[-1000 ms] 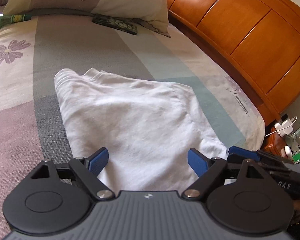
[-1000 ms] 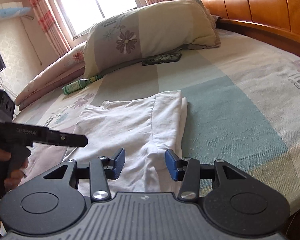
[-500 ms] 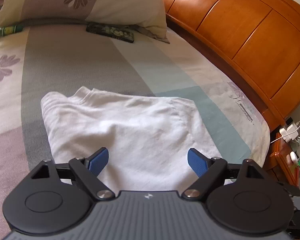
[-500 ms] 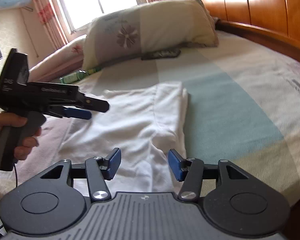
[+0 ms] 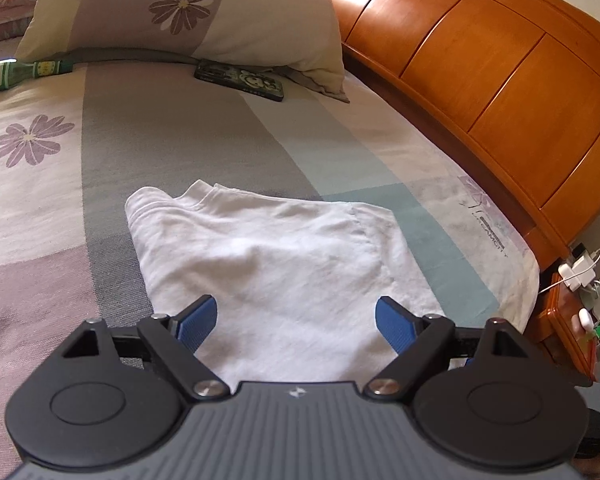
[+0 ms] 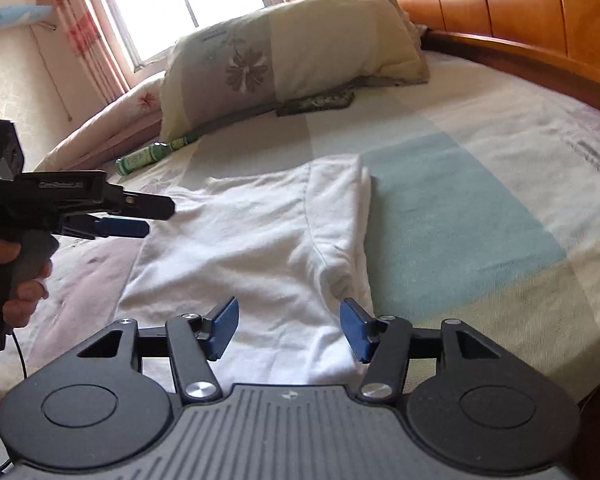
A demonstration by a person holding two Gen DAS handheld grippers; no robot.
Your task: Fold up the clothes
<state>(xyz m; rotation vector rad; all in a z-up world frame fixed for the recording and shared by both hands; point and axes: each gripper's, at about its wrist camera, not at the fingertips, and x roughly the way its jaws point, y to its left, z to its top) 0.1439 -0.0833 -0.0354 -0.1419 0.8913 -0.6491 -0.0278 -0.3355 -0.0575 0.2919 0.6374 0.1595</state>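
The white shirt (image 5: 276,264) lies flat on the bedspread (image 5: 180,140) at centre frame, both sides already turned in, collar at the far end. Soft knit cotton, lightly creased, with a thick doubled edge at its right in the right wrist view.

Left gripper (image 5: 296,320): jaws wide, holding nothing, above the near hem. Right gripper (image 6: 288,328): likewise spread and empty.

Judgement: any further fold wants both near corners pinched through all layers and carried evenly, or the limp cloth will skew.

Beyond, upper frame: plump flowered pillow (image 5: 188,12), green bottle (image 5: 16,74), glossy curved wooden headboard (image 5: 500,72).
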